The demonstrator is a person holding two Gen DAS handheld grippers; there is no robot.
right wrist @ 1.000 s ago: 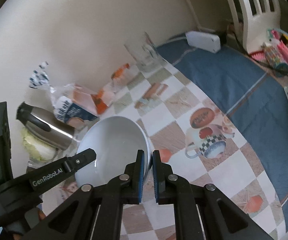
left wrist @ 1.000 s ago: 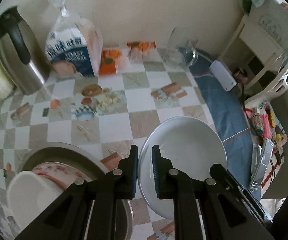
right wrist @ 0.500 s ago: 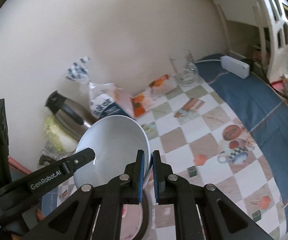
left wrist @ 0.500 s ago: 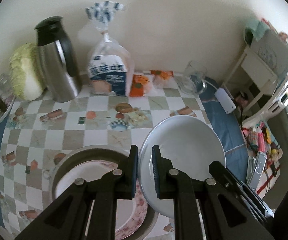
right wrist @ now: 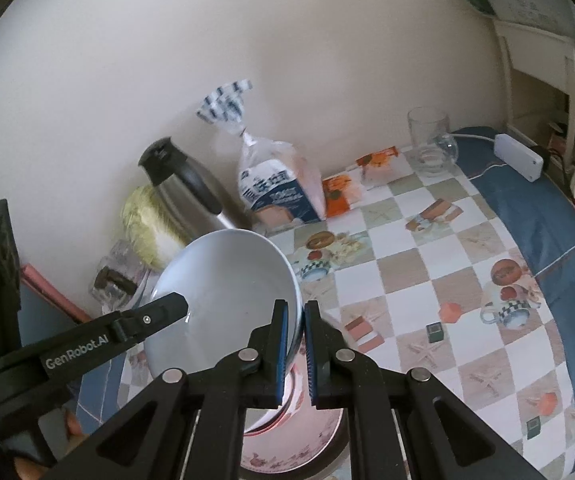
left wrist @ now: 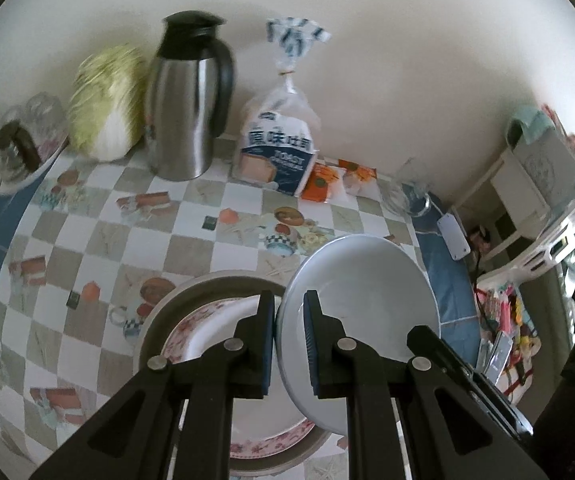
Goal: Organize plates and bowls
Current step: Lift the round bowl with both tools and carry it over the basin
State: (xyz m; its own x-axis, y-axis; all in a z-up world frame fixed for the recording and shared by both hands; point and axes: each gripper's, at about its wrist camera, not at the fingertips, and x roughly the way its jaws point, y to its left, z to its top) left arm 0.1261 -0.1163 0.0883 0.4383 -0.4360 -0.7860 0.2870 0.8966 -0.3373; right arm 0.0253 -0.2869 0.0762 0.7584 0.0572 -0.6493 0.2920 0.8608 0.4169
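1. Left claw: its jaws are pinched on the near-left rim of the pale bowl, rim between the pads. The grip is at the edge, judged so because the bowl's wall is thin enough to fit the narrow gap.
2. Right claw: also pinched on the bowl's rim, on the opposite side. Two grips on opposing edges would steady a wide, smooth dish against swinging.
3. The bowl is carried clear of the table, tilted, its hollow facing the cameras. It hangs over the right part of the flowered plate.
4. Appearance of the bowl: plain, glossy, bluish-white, round and shallow, empty, no chips visible.
5. The flowered plate sits inside a larger grey dish on the checked tablecloth, near edge. This reads as a growing stack, with the bowl likely to go on top.
6. Far side, along the wall: steel jug, cabbage, bag of bread, glass mug to the right. All well apart from the stack.
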